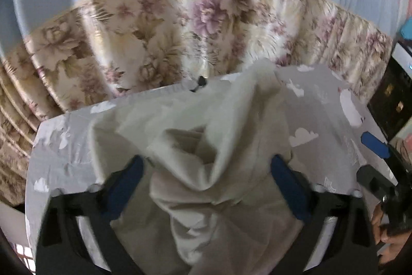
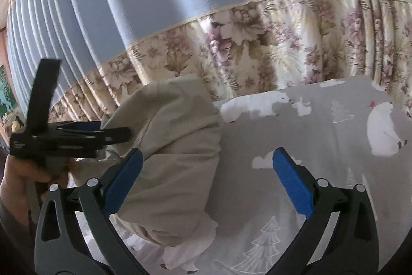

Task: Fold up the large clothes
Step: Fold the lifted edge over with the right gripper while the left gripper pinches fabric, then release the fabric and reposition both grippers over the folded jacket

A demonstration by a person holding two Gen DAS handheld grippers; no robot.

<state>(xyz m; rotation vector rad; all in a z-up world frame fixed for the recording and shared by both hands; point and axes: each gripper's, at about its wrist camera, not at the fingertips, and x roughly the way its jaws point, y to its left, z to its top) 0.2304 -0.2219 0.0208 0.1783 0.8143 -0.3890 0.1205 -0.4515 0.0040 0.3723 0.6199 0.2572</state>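
Observation:
A cream garment (image 1: 206,146) lies bunched in thick folds on a grey bedsheet (image 1: 322,120) printed with white clouds and bears. My left gripper (image 1: 206,161) is open, jaws wide on either side of the bunch, with cloth filling the gap and no clear squeeze. In the right wrist view the garment (image 2: 175,146) stands as a tall mound on the sheet (image 2: 322,146). The left gripper (image 2: 123,135), held by a hand (image 2: 23,172), pokes into the mound from the left. My right gripper (image 2: 208,153) is open wide, its left finger beside the mound and nothing pinched.
A blue curtain (image 2: 180,4) with a floral lower band (image 1: 180,38) hangs close behind the bed's far edge. A small black object (image 1: 199,84) sits at that edge. Dark furniture (image 1: 394,99) stands at the right. The other hand (image 1: 386,231) shows at the right border.

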